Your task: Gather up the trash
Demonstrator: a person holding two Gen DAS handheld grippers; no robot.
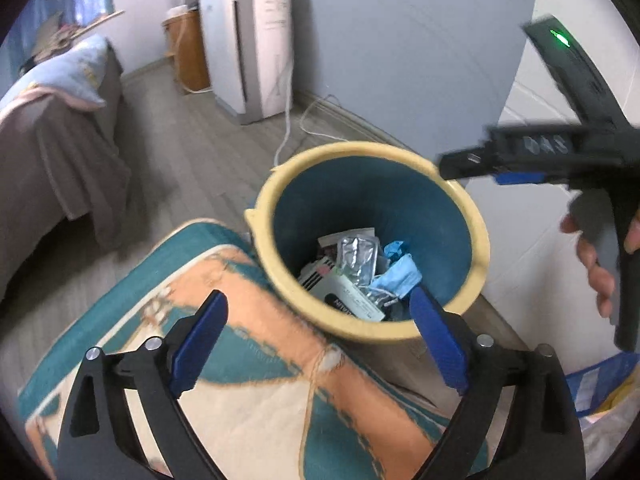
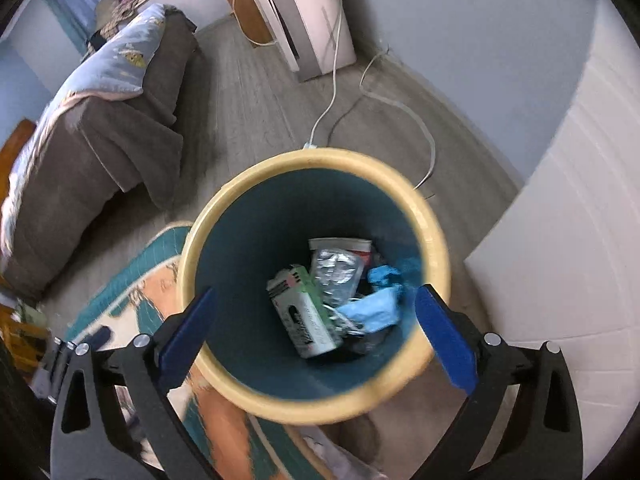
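A trash bin (image 1: 474,236) with a yellow rim and teal inside stands on the floor; it also shows in the right wrist view (image 2: 224,216). Inside lie a silver foil packet (image 1: 358,254), a white box (image 1: 348,296) and blue crumpled masks (image 1: 398,272); the right wrist view shows the same box (image 2: 310,320), foil (image 2: 338,268) and blue masks (image 2: 376,308). My left gripper (image 1: 320,332) is open and empty, near the bin's front rim. My right gripper (image 2: 316,336) is open and empty, directly above the bin; its body (image 1: 560,156) shows in the left wrist view.
A teal and orange rug (image 1: 248,380) lies beside the bin. A grey-covered bed (image 1: 52,148) stands left. A white appliance (image 1: 248,40) with a cord (image 2: 336,92) stands against the back wall. A white cabinet (image 2: 560,240) is right. A blue bag (image 1: 600,388) lies lower right.
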